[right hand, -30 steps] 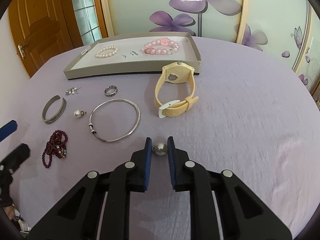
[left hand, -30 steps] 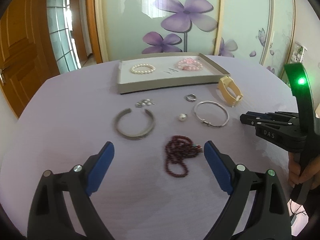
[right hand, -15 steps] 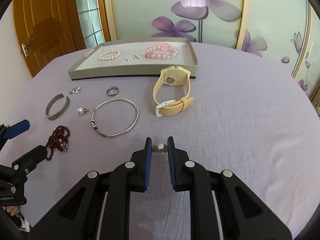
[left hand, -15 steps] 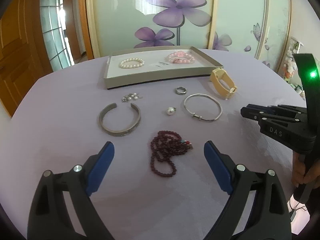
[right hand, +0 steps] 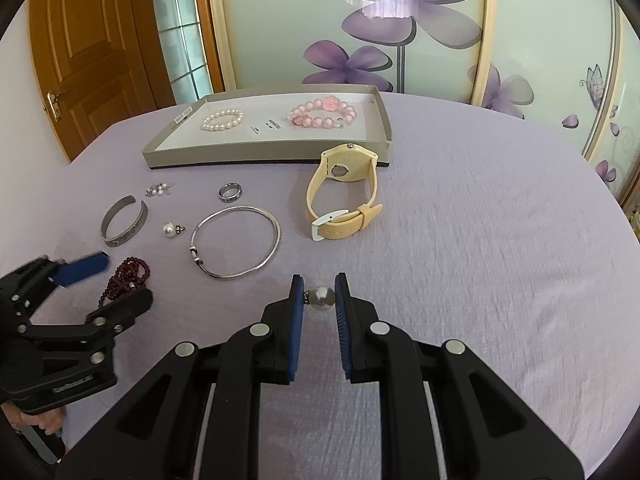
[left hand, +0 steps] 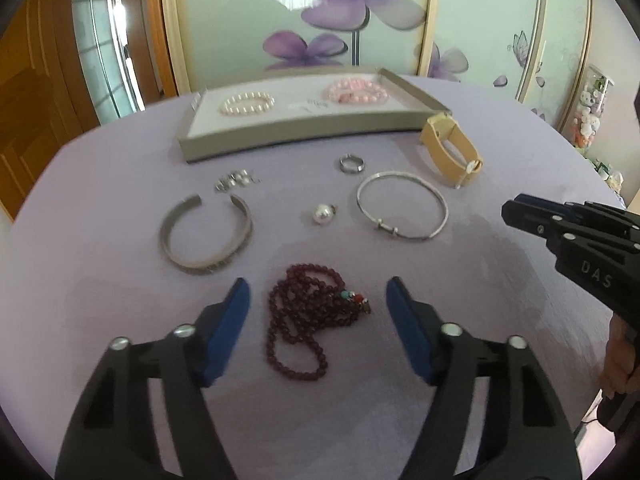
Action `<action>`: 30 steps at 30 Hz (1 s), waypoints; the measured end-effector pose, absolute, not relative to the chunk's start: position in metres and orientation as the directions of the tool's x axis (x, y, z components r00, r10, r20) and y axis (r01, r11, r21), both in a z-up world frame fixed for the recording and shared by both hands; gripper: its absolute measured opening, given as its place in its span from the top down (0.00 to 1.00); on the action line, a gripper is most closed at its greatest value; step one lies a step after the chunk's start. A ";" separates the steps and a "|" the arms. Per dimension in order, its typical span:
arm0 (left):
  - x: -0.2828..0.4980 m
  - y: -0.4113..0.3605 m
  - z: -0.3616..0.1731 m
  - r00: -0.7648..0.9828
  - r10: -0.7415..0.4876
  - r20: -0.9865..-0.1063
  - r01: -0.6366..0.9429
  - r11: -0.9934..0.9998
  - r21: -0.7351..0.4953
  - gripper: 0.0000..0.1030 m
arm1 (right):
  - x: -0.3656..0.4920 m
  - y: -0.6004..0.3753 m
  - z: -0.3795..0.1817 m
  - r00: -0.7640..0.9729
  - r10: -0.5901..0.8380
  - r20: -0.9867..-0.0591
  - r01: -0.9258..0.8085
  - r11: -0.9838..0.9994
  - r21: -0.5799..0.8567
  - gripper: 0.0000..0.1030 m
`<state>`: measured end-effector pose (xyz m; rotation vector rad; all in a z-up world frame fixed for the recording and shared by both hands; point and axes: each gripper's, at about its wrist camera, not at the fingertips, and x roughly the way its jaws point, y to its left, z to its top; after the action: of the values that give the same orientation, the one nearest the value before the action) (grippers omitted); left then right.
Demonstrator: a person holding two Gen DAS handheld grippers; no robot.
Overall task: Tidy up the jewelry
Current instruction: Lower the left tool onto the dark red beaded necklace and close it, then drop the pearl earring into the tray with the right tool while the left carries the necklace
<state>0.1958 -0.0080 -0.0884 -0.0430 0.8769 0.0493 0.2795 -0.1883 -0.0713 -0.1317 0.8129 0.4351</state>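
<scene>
A home: flowered wardrobe doors, wooden door, lilac-clothed table.

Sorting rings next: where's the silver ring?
On the table in both views, the silver ring lies just before the tray, between earrings and watch.

The left gripper pointed steeply down toward the table, its blue-padded jaws closing but not yet touching anything, with a dark red bead strand lying between them. From the right wrist view it showed at the near left, one blue pad raised above the other arm. The right gripper was also tilted downward, its jaws clamped narrowly on a small grey pearl at the tips. A person's fingers wrapped its handle at the near right.
</scene>
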 end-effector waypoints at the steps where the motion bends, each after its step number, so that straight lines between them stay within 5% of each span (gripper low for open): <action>1: 0.197 -0.008 -0.091 0.629 0.025 -0.777 -0.063 0.998 -0.019 0.41 | 0.279 -0.189 -0.071 0.604 0.327 -0.727 -0.425 0.904 0.053 0.84; 12: 0.205 -0.010 -0.088 0.626 0.041 -0.779 -0.086 0.996 -0.017 0.87 | 0.276 -0.186 -0.067 0.603 0.338 -0.722 -0.433 0.900 0.060 0.84; 30: 0.182 -0.006 -0.048 0.729 0.077 -0.681 -0.082 0.996 0.024 0.92 | 0.269 -0.182 -0.049 0.625 0.363 -0.691 -0.446 0.893 0.066 0.84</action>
<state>0.1824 -0.0060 -0.0482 -0.0074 0.7493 0.0875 0.2695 -0.1824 -0.0489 -0.1158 0.7659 0.4654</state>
